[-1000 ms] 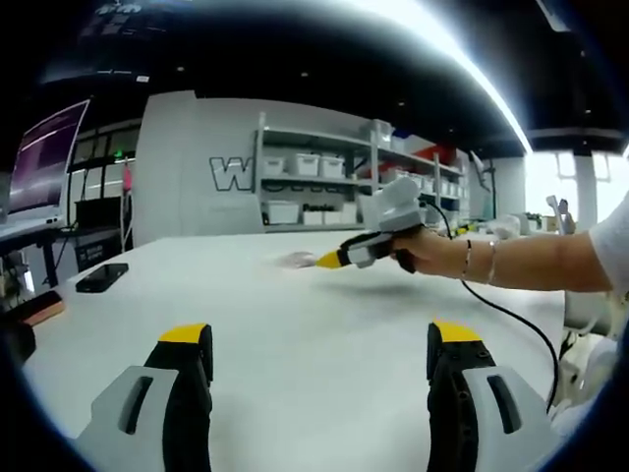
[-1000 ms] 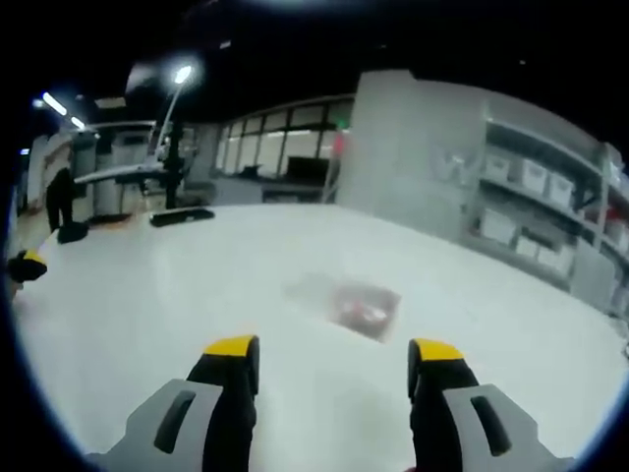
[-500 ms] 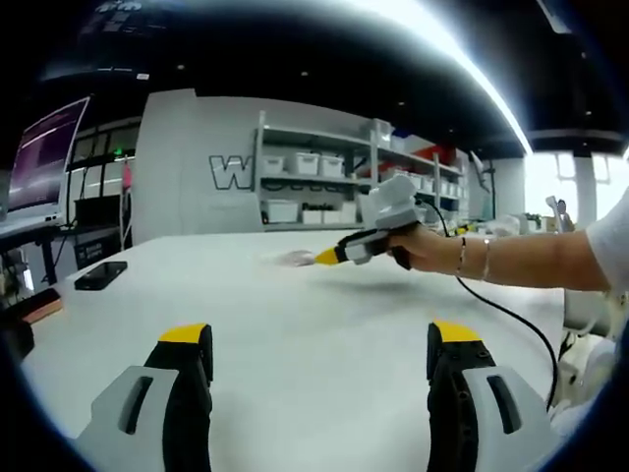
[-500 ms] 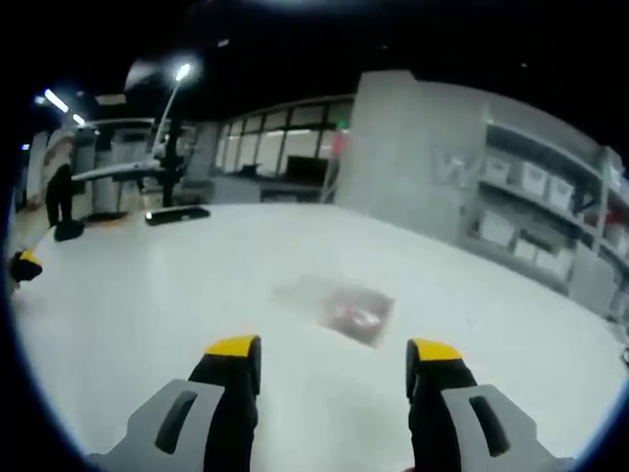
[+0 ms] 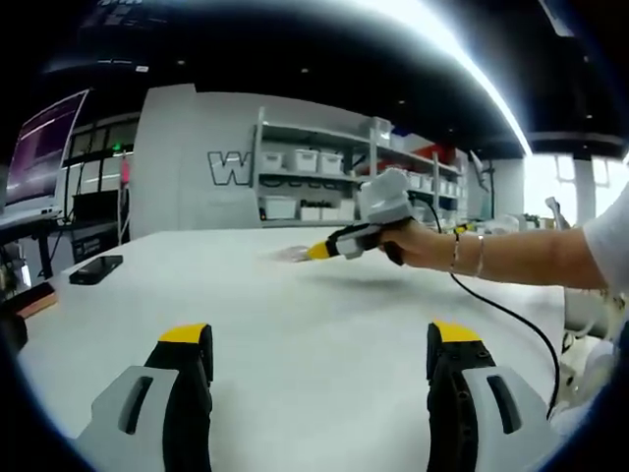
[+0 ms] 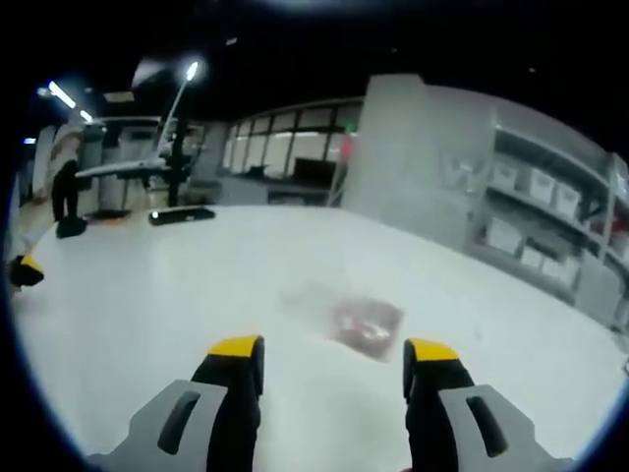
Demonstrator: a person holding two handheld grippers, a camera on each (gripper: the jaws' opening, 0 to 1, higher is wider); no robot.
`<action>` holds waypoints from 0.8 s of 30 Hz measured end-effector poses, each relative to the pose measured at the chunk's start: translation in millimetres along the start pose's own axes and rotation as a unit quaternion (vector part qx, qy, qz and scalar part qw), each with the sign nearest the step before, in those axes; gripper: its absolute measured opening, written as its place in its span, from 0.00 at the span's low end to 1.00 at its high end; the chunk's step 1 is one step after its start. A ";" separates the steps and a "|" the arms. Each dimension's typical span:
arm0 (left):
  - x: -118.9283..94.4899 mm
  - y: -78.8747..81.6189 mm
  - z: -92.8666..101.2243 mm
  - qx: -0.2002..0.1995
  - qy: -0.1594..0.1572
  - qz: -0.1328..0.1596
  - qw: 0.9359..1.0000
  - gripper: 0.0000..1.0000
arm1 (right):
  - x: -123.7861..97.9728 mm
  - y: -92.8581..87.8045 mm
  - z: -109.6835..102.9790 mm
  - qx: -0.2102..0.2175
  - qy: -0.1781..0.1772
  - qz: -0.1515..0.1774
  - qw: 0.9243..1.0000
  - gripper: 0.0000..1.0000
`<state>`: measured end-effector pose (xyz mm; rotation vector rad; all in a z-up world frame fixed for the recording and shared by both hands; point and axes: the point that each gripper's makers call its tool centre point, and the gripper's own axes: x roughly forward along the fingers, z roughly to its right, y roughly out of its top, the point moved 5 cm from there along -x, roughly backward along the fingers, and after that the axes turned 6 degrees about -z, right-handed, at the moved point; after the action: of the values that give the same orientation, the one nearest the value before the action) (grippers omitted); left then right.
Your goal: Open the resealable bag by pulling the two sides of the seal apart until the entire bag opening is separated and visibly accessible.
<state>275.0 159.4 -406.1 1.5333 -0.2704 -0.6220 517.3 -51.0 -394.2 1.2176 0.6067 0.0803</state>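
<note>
Right gripper view: wide white bench [image 6: 147, 324], resealable bag [image 6: 352, 320] lying flat on it, clear with red contents, blurred. Bag sits just ahead of right hand-held gripper [image 6: 332, 356], slightly right of centre line between jaws; jaws spread apart, holding nothing. Bag long axis runs roughly left-right across view; seal edge cannot tell. Left hand-held gripper [image 5: 320, 346] well apart from bag [image 5: 291, 256], jaws also spread, empty. Judgement: right one nearer, likely first to reach bag.
</note>
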 end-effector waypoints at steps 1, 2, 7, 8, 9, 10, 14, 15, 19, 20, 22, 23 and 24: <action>-0.2 0.7 -0.5 -0.001 0.000 0.001 1.000 0.89 | 0.1 0.0 -0.6 -0.001 0.001 0.000 1.000 0.56; -0.4 1.4 -0.8 -0.001 0.001 0.003 1.000 0.89 | 0.0 0.0 -1.3 -0.001 0.002 0.001 1.000 0.56; -1.8 4.2 -0.5 0.001 0.002 0.007 1.000 0.89 | 3.5 -1.1 -3.1 -0.005 0.004 0.001 1.000 0.54; -2.0 4.5 -0.3 0.001 0.002 0.008 1.000 0.89 | 5.0 -1.5 -3.5 -0.008 0.005 0.000 1.000 0.53; -2.2 4.7 -0.1 0.001 0.001 0.009 1.000 0.89 | 5.9 -1.7 -3.6 -0.010 0.005 0.000 1.000 0.52; -2.4 4.8 0.1 0.001 0.001 0.009 1.000 0.89 | 6.6 -1.9 -3.7 -0.012 0.005 0.000 1.000 0.51; -2.9 4.3 -0.4 0.000 0.003 0.010 1.000 0.89 | 7.5 -2.3 -4.8 -0.015 0.007 0.001 1.000 0.49; -3.0 4.0 -0.6 -0.001 0.003 0.010 1.000 0.89 | 7.4 -2.3 -5.4 -0.016 0.007 0.002 1.000 0.49; -2.7 2.6 -1.2 -0.003 0.005 0.010 1.000 0.89 | 8.0 -1.7 -6.7 -0.021 0.008 0.002 1.000 0.48; -2.3 2.2 -1.2 -0.003 0.004 0.009 1.000 0.89 | 8.3 -1.7 -7.0 -0.024 0.009 0.002 1.000 0.48; -1.9 1.9 -1.0 -0.002 0.004 0.008 1.000 0.89 | 9.0 -1.9 -7.4 -0.028 0.009 0.002 1.000 0.47; -1.9 2.0 -1.0 -0.002 0.004 0.007 1.000 0.89 | 9.4 -2.2 -7.6 -0.030 0.009 0.002 1.000 0.46; -2.0 2.4 -1.1 -0.003 0.004 0.008 1.000 0.89 | 10.2 -2.5 -7.7 -0.032 0.009 0.001 0.999 0.46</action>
<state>274.4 161.2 -403.4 1.5268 -0.2743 -0.6044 521.5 -41.5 -402.0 1.1561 0.6131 0.1123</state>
